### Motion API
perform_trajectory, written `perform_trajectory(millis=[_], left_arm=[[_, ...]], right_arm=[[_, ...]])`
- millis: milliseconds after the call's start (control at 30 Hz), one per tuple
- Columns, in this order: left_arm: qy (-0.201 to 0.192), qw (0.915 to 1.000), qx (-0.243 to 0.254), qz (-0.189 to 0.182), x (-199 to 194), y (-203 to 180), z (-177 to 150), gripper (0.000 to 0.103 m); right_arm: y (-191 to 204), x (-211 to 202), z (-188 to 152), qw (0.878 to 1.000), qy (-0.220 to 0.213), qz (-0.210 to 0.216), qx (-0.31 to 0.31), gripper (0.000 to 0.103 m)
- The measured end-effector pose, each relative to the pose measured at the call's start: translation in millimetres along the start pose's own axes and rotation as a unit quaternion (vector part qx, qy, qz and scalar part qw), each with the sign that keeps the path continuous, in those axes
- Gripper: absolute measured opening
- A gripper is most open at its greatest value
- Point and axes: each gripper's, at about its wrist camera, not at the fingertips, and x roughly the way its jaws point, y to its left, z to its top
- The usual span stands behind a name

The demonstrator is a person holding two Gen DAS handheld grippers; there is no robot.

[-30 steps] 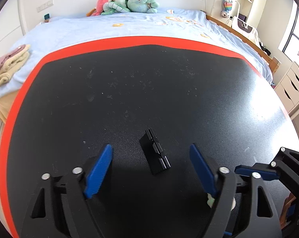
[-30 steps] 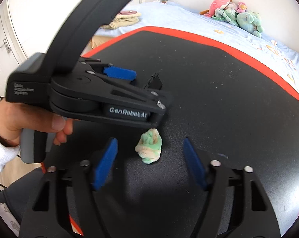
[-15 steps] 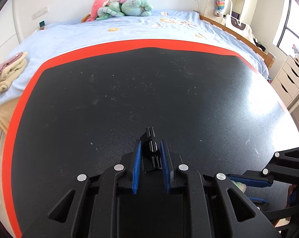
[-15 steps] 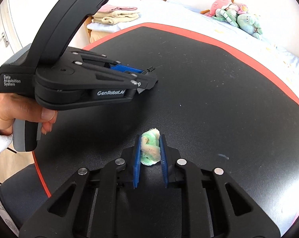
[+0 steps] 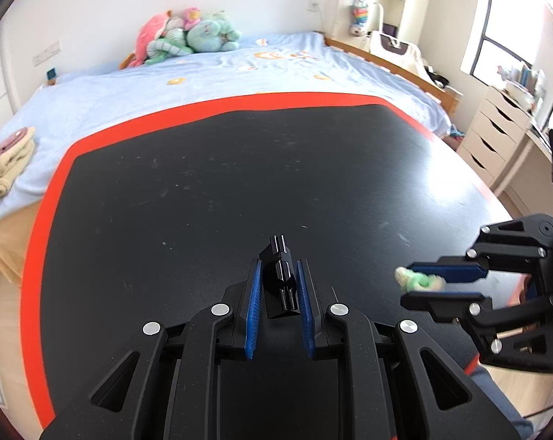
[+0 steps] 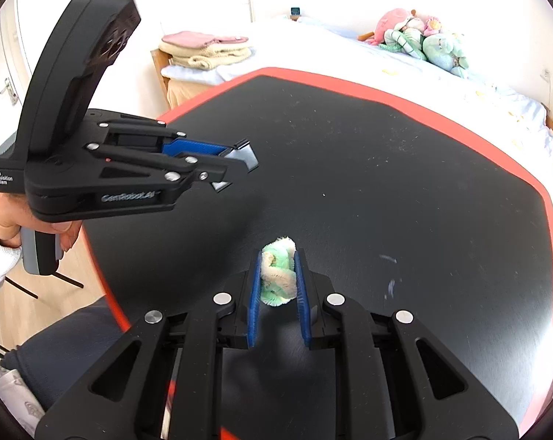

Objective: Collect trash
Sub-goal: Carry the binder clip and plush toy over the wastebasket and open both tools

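Observation:
My left gripper (image 5: 277, 275) is shut on a small glossy black plastic piece (image 5: 279, 281) and holds it above the black table (image 5: 203, 190). It also shows in the right wrist view (image 6: 236, 163), at the left, with the black piece (image 6: 245, 154) sticking out of its tips. My right gripper (image 6: 276, 267) is shut on a crumpled green and cream wad (image 6: 278, 275), lifted off the table. In the left wrist view the right gripper (image 5: 419, 283) is at the right with the wad (image 5: 417, 280) between its blue pads.
The table has a red rim (image 5: 240, 104). Beyond it lies a bed with a blue sheet (image 5: 203, 77), plush toys (image 5: 185, 36) and folded towels (image 6: 207, 49). A white drawer unit (image 5: 496, 135) stands at the right.
Both grippers closed on their objects from open a second ago. Since half a second ago both have lifted their objects off the table, and the right gripper has drawn away to the right.

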Motion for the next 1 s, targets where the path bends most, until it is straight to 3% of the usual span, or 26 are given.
perform_trajectory(millis=[633, 1000], left_arm=[[-0.012, 0.9976, 0.046, -0.05, -78.7, -38.3, -60.3, 0.019], [0.006, 0.9941, 0.065, -0.086, -101.7, -57.7, -94.6, 0.019]], right_arm=[[37.7, -93.5, -38.0, 0.999, -0.04, 0.002, -0.001, 0.017], [66.7, -110.8, -71.0, 0.999, -0.03, 0.02, 0.001, 0.017]])
